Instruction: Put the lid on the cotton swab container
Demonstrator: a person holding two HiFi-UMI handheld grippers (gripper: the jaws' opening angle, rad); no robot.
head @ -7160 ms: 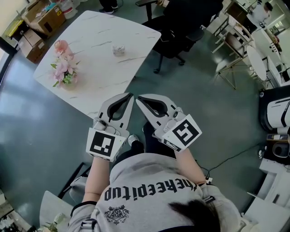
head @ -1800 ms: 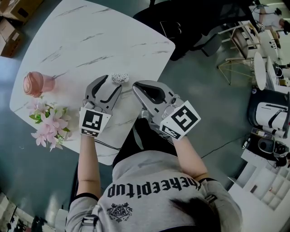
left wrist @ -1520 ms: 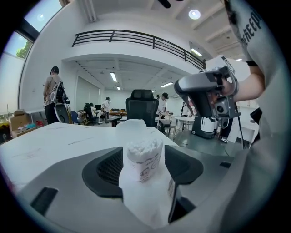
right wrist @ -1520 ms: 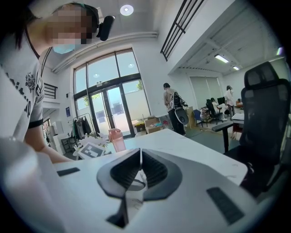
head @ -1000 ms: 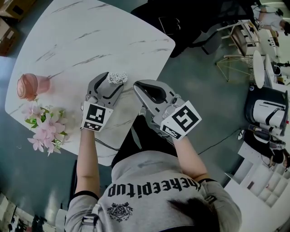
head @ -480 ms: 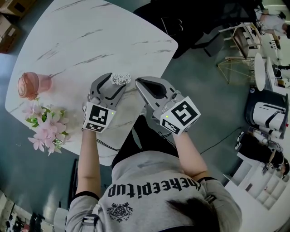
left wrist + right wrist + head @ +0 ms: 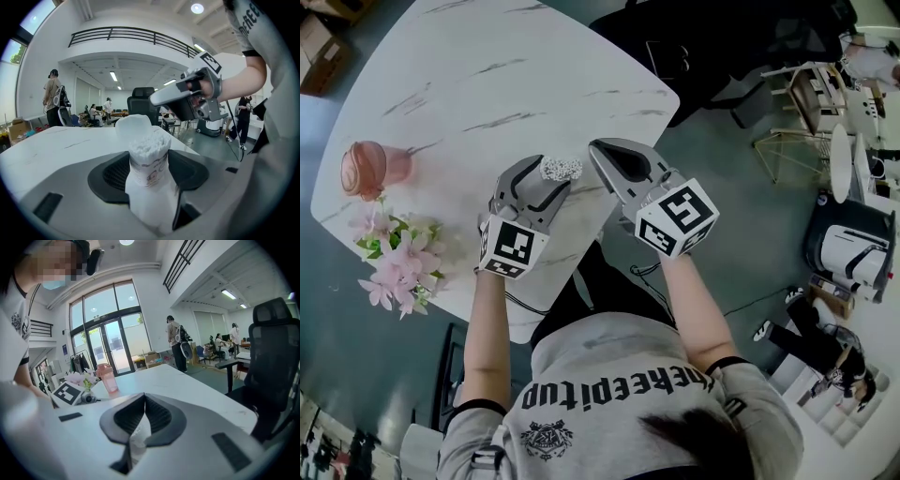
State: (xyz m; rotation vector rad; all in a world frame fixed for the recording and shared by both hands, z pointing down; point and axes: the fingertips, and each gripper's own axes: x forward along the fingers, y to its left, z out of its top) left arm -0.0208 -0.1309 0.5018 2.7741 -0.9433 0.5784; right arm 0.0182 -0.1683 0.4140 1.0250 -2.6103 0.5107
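The cotton swab container (image 7: 561, 169) is a small clear tub packed with white swabs, standing on the white marble table (image 7: 487, 84) near its right edge. My left gripper (image 7: 555, 172) is shut on it, with a pad against each side of the tub (image 7: 149, 164). Its translucent lid (image 7: 132, 125) stands up, open, behind the swab heads. My right gripper (image 7: 594, 146) hovers just right of the container with its jaws shut and nothing held. In the left gripper view the right gripper (image 7: 153, 99) hangs above and behind the tub. In its own view the right gripper (image 7: 144, 398) is pressed together.
A pink tumbler (image 7: 367, 169) and a bunch of pink flowers (image 7: 389, 258) stand at the table's left side. A black office chair (image 7: 722, 47) is beyond the table's right corner. The table edge runs close under both grippers.
My left jaws have drawn in around the container. My right gripper has moved forward and turned, so its tips are now closer to the container's top.
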